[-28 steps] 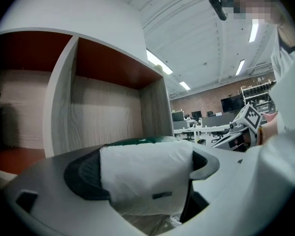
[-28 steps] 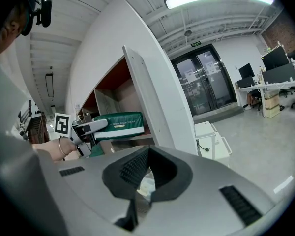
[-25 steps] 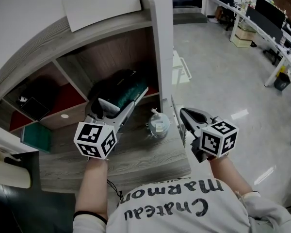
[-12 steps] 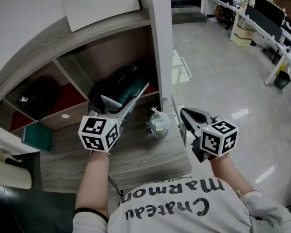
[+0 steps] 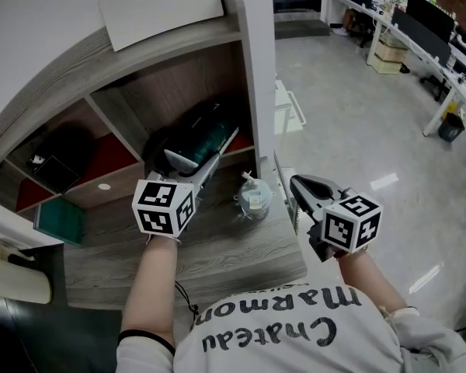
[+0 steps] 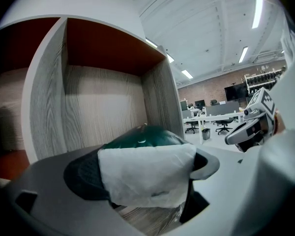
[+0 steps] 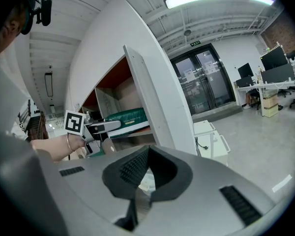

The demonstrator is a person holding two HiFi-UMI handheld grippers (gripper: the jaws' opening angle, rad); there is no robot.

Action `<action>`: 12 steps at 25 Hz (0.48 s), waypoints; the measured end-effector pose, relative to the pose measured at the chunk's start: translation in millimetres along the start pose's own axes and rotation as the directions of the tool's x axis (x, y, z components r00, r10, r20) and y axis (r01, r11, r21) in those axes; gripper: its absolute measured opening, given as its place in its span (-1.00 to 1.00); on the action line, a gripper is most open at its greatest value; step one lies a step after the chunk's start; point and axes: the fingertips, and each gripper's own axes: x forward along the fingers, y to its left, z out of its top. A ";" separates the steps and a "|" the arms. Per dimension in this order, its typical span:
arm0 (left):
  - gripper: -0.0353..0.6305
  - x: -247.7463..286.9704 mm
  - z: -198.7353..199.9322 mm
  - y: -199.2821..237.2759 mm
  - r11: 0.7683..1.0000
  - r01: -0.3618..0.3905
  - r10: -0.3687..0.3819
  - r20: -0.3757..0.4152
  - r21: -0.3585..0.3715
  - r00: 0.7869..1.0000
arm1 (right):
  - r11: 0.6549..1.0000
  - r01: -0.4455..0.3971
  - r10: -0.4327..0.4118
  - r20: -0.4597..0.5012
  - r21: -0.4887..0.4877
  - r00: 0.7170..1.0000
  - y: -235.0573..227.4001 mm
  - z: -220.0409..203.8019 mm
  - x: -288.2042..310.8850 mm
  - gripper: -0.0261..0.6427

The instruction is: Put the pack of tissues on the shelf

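Tongs first: the left gripper [image 5: 207, 160] is closed on the pack of tissues [image 5: 208, 134] and holds it by its white end, while the right gripper [image 5: 296, 183] has its jaws together with nothing between them and waits low at the right of the frame, out of the way. The biggest thing is the wooden shelf [image 5: 179, 80] in the upper left half of the frame, and the dark green pack lies inside its right compartment, close to the white side panel [image 5: 256, 68]. I cannot tell for sure if the pack already rests on the compartment floor or is a little lifted. It is held at the near end, I think, so that the long body can go in first and the jaws stay near the opening. Below the shelf is the grey worktop [image 5: 217, 251], and to the right the pale office floor [image 5: 357, 123] with desks [image 5: 419, 29] far in the upper right. The thin divider [image 5: 109, 123] separates the left compartment, where a dark object [image 5: 53, 169] lies. A small clear container [image 5: 253, 199] stands on the worktop just beside the left gripper; pulling back could knock it, so the retreat needs care.
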 end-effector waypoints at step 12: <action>0.42 11.0 -3.4 1.9 1.000 -0.004 0.003 -0.009 -0.027 1.000 | 1.000 0.005 -0.005 0.000 0.000 1.000 -0.6 -1.8 -0.7 -0.89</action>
